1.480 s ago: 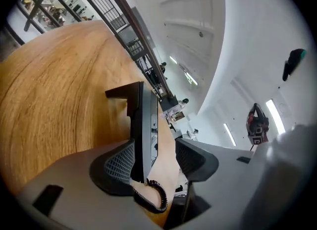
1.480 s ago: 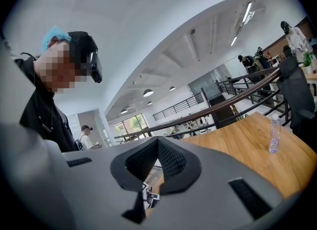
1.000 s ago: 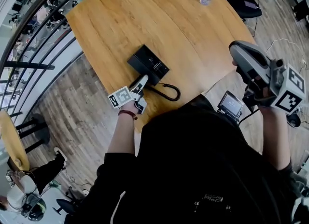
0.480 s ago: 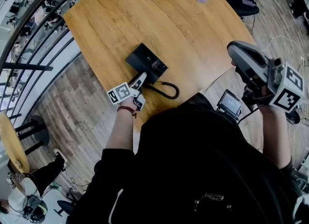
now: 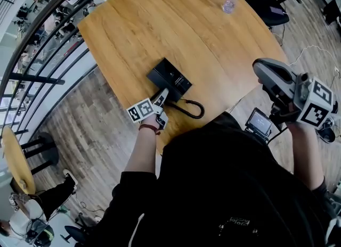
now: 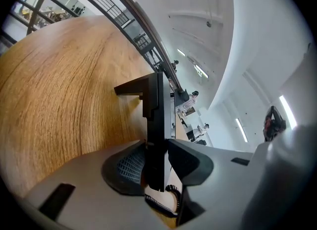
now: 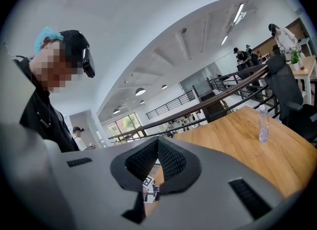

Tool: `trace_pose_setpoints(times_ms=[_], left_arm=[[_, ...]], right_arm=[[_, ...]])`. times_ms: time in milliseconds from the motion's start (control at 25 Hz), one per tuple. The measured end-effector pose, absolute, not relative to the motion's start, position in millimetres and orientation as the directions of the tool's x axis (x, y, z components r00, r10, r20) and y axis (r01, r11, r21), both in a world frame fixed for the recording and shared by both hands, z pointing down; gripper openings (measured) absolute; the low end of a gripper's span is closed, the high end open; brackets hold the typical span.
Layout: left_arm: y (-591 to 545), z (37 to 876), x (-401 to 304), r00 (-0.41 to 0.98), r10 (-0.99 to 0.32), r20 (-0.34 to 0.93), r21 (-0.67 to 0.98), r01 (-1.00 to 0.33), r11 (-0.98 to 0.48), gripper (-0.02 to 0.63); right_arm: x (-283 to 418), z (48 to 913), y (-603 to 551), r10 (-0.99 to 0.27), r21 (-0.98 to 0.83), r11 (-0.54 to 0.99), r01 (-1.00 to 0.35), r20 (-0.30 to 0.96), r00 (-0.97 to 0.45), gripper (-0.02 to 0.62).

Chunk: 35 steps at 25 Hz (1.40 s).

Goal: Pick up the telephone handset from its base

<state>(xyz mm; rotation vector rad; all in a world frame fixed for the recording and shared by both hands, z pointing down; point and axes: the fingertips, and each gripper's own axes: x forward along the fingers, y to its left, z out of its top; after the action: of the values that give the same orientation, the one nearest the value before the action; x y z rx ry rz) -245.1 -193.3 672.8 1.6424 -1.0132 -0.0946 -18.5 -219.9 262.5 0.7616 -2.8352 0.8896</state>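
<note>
Left gripper (image 6: 157, 157) fingers have just been closing and now pinch the telephone handset (image 6: 154, 117), which sits on its base (image 5: 173, 76) near the tabletop (image 5: 160, 22) edge. Right gripper (image 7: 157, 143) fingers are together, empty. We expect the coiled cord (image 5: 191, 108) could drag the base on lift, or the thin pinch could slip.

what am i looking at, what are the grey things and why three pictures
A person holds a clamp tool in each hand. The head view comes from a camera on their head, looking down; the other two ride on the tools. A wooden table carries a black telephone with a coiled cord, and a water bottle at the far end. The left hand-held gripper has just been closing its jaws and clamps the handset. The right hand-held gripper is shut and empty, held beside the table.
</note>
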Motion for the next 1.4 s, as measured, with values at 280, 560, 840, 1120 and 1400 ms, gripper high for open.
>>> trace_pose_setpoints(times_ms=[280, 560, 840, 1120, 1400], left_arm=[[-192, 668, -244, 0.599, -0.639, 0.483, 0.767, -0.641, -0.021, 0.123], [-193, 664, -245, 0.581, -0.639, 0.505, 0.731, -0.681, -0.042, 0.104], [-188, 653, -248, 0.578, -0.678, 0.454, 0.769, -0.639, -0.030, 0.081], [-187, 648, -245, 0.591, -0.701, 0.399, 0.808, -0.589, -0.037, 0.078], [-188, 645, -245, 0.593, -0.711, 0.379, 0.828, -0.560, -0.026, 0.077]], right_arm=[[-24, 266, -220, -0.417, -0.515, 0.720, -0.465, 0.213, -0.883, 0.015], [-24, 270, -223, -0.418, -0.526, 0.713, -0.464, 0.212, -0.883, 0.015], [-23, 266, -225, -0.430, -0.544, 0.701, -0.462, 0.195, -0.882, 0.015], [-20, 272, -225, -0.425, -0.551, 0.697, -0.459, 0.197, -0.883, 0.015], [-18, 271, -227, -0.424, -0.553, 0.698, -0.455, 0.193, -0.885, 0.015]])
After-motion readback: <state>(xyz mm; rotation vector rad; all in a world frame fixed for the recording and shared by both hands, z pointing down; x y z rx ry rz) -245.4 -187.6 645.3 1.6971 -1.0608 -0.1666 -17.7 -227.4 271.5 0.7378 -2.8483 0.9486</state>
